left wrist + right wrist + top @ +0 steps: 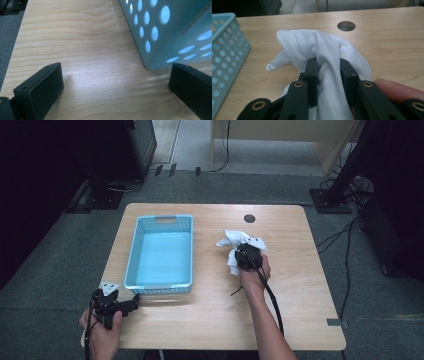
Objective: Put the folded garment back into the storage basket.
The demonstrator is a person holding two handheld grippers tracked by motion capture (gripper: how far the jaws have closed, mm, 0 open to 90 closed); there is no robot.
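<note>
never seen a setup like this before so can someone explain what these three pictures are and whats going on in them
A person at a light wooden table holds a black two-jaw gripper in each hand. One picture looks down from above; the other two come from cameras riding on the grippers. On the table sits an empty light blue perforated plastic basket. The right gripper has its jaws closed on a crumpled white cloth. The left gripper is open, holding nothing, beside the basket's corner.
</note>
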